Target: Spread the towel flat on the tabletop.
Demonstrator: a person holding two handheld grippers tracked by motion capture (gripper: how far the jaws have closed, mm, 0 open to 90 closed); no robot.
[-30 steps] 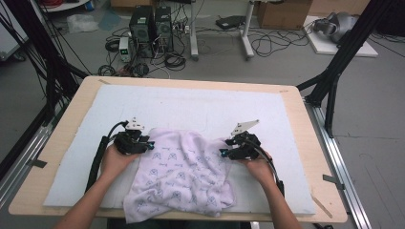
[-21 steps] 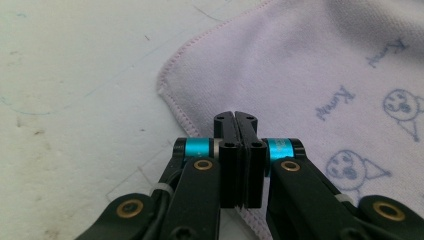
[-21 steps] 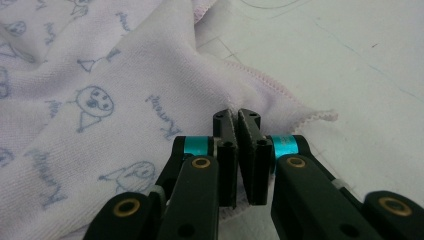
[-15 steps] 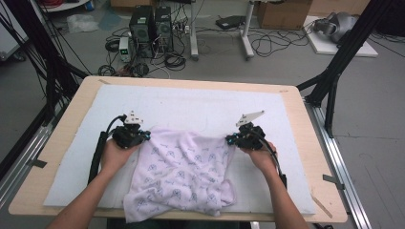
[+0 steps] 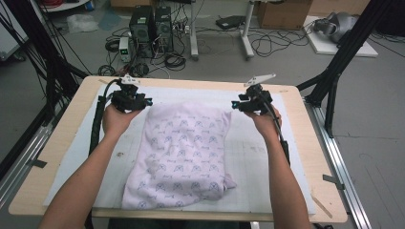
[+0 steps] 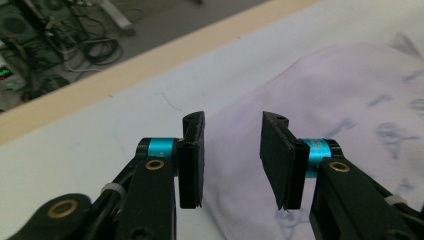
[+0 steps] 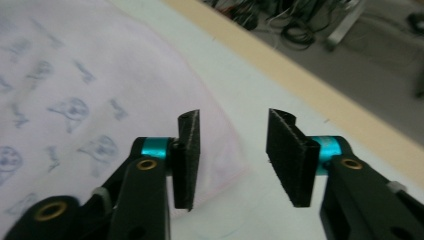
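Pale printed cloth (image 5: 184,152) now drawn longer toward the worktop's (image 5: 57,157) far edge, left tongs (image 5: 145,101) and right tongs (image 5: 235,104) lifted at its far corners, left tongs' view, jaws just reopened, empty above cloth (image 6: 340,90), right tongs' view, same gap, cloth (image 7: 75,90) below.

Lighting is even, diffuse and moderately bright; shadows on the bench (image 5: 305,143) are faint. No glare. The high view is soft and slightly grainy. In both gripper views the near foreground is sharp while the background is blurred.
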